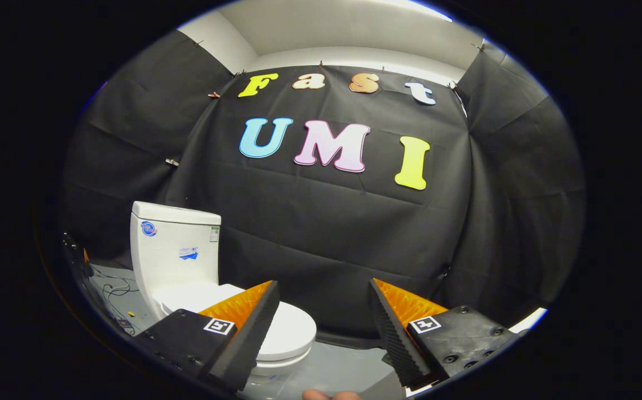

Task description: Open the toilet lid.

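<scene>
While lid (pixel 276 328) closed, claw (pixel 323 294) wide, empty.

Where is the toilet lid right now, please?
In the gripper view, the closed lid lies beyond the left finger of the open gripper, in front of the tank.

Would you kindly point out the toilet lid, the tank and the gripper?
toilet lid (pixel 293 328), gripper view, flat closed top.
tank (pixel 179 244), gripper view, front face.
gripper (pixel 323 325), gripper view, open gap midway between its fingers.

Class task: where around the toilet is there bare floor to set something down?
Bare floor lies ahead of the open gripper, between the toilet and the black cloth wall. Crowded: cables beside the tank.
</scene>
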Tool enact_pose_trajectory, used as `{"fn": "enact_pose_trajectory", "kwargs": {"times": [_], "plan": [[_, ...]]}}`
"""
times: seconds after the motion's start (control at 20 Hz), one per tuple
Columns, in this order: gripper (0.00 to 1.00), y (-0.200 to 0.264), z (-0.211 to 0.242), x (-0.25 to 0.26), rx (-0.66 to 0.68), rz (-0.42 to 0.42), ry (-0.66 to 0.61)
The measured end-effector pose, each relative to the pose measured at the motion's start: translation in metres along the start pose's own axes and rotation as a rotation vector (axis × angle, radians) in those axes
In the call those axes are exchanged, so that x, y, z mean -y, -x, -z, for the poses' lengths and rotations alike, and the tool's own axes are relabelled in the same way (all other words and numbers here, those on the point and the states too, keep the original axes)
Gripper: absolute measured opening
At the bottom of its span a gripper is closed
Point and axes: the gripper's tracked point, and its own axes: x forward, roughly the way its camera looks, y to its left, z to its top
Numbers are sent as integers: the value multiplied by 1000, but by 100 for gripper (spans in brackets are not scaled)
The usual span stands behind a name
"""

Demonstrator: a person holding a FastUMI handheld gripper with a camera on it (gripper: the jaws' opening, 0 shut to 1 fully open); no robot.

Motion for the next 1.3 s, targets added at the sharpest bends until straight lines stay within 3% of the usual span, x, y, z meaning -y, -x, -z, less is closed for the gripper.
{"fn": "enact_pose_trajectory", "kwargs": {"times": [0.7, 0.85, 1.0, 1.15, 1.3], "plan": [[98, -17, 7, 14, -38, 69, -52], [98, -23, 23, 5, -103, 54, -60], [98, -27, 53, -20, -240, -25, -162], [99, -34, 86, -20, -356, -15, -271], [99, -35, 134, -34, -523, -24, -473]]}}
